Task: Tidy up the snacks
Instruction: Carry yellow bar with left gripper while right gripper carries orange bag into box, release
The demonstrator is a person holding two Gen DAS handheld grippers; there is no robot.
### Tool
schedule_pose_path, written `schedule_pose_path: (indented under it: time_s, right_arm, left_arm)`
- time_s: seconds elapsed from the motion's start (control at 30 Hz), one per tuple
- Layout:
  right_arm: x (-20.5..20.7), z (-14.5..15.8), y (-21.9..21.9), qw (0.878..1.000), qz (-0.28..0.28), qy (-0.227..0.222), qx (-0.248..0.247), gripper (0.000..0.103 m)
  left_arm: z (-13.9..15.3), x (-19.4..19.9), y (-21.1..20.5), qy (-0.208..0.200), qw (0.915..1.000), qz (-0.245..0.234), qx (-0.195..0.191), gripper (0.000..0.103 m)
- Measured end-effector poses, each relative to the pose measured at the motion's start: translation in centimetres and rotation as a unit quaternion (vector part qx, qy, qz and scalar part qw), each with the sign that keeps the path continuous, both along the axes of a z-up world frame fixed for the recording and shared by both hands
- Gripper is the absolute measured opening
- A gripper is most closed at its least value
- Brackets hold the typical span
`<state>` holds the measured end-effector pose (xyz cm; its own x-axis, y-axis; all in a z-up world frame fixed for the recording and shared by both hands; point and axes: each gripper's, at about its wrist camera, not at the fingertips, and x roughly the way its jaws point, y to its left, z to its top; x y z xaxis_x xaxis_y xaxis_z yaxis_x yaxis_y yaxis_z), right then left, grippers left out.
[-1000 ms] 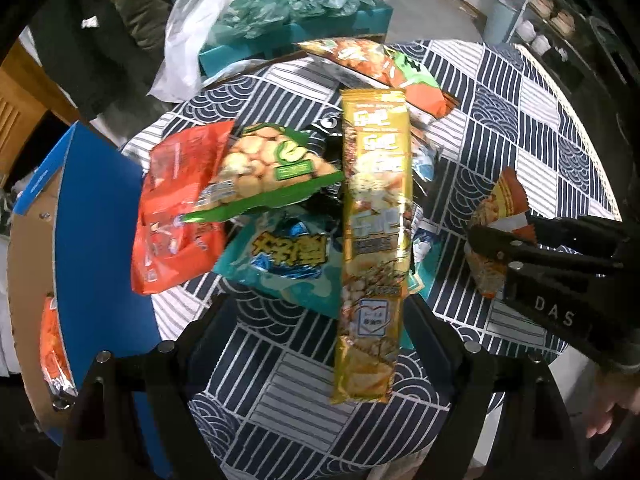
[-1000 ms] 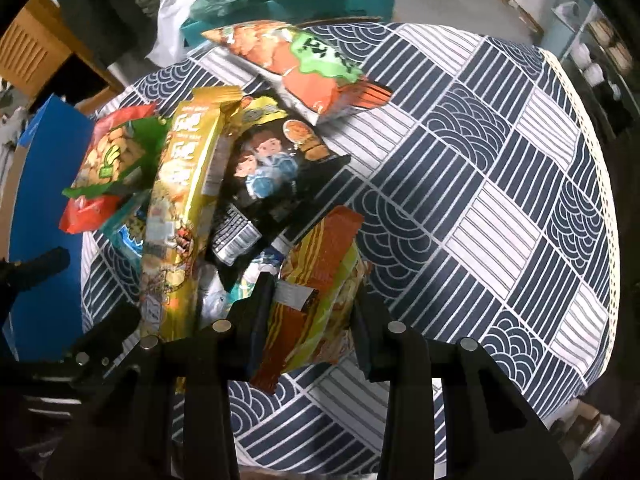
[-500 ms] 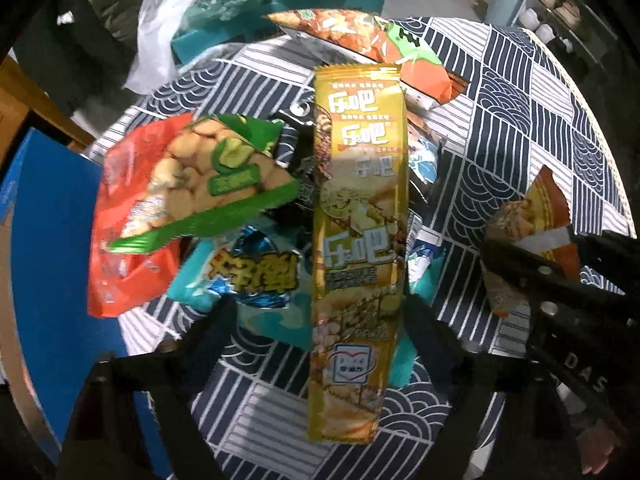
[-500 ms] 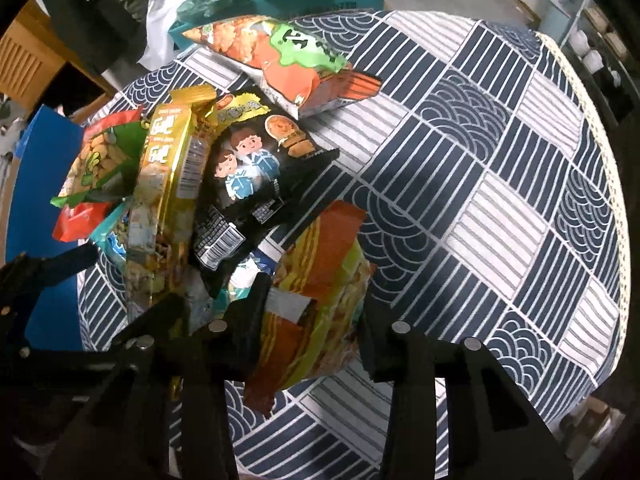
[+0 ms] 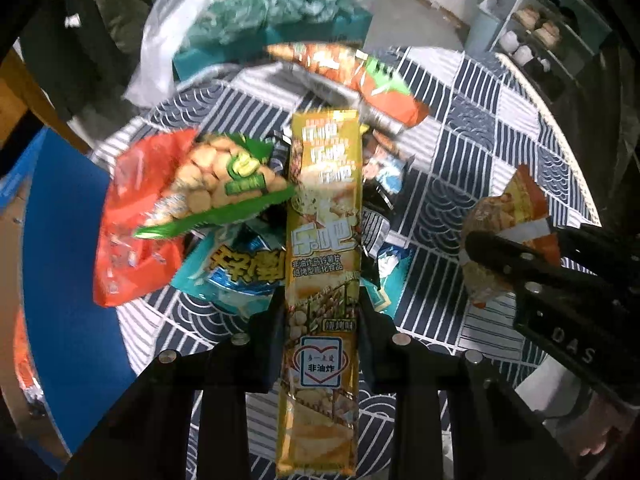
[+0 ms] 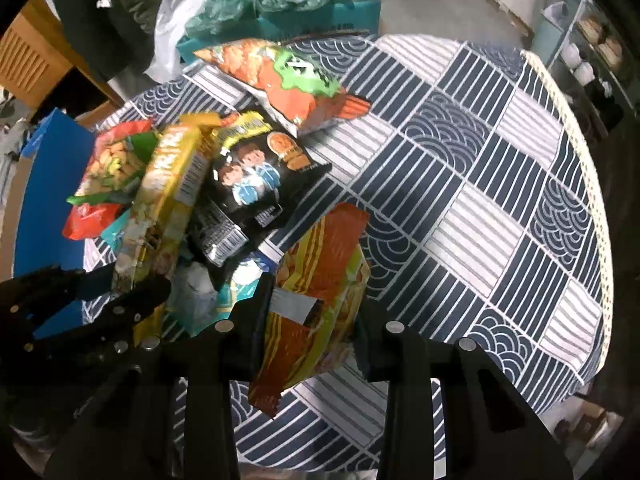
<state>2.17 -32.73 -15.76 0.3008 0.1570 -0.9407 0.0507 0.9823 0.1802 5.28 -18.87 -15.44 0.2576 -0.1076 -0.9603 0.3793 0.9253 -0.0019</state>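
Observation:
My left gripper (image 5: 320, 312) is shut on a long yellow snack pack (image 5: 324, 264) and holds it above the snack pile. My right gripper (image 6: 310, 308) is shut on an orange-yellow snack bag (image 6: 320, 292), lifted off the table; it also shows in the left wrist view (image 5: 508, 220). On the patterned table (image 6: 480, 200) lie a green biscuit bag (image 5: 224, 184), a red bag (image 5: 124, 248), a teal bag (image 5: 240, 272), a black cartoon bag (image 6: 252, 184) and an orange-green bag (image 6: 296, 76).
A blue cardboard box (image 5: 60, 280) stands open at the table's left edge. A teal box with green wrapping (image 6: 280, 12) and a white plastic bag (image 6: 176, 32) sit behind the table. Shelves (image 5: 552, 40) stand at the far right.
My left gripper has closed on the long yellow pack and lifted it toward the camera. My right gripper holds the orange-yellow bag, raised a little.

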Motion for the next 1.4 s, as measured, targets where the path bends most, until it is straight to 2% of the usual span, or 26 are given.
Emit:
schedule_pose_path:
  time_s: [0.6, 0.93, 1.13, 1.4]
  right_arm:
    - [-1.3, 5.8, 3.0, 0.998, 0.03, -0.061, 0.005, 0.033]
    - [-1.7, 8.5, 4.9, 0.995, 0.048, -0.088, 0.014, 0.033]
    - [-1.5, 9.9, 6.4, 0.993, 0.061, -0.102, 0.022, 0.033]
    - [-1.1, 12.4, 10.4, 0.987, 0.097, -0.123, 0.025, 0.033]
  left_arm:
    - [5.6, -1.9, 3.2, -0.039, 0.9974, 0.021, -0.057, 0.031]
    - [9.7, -3.0, 6.2, -0.059, 0.9922, 0.033, -0.105, 0.031]
    - [11.4, -3.3, 8.8, -0.072, 0.9899, 0.051, -0.111, 0.031]
    - [13.9, -3.3, 12.9, -0.121, 0.9841, 0.082, -0.101, 0.031]
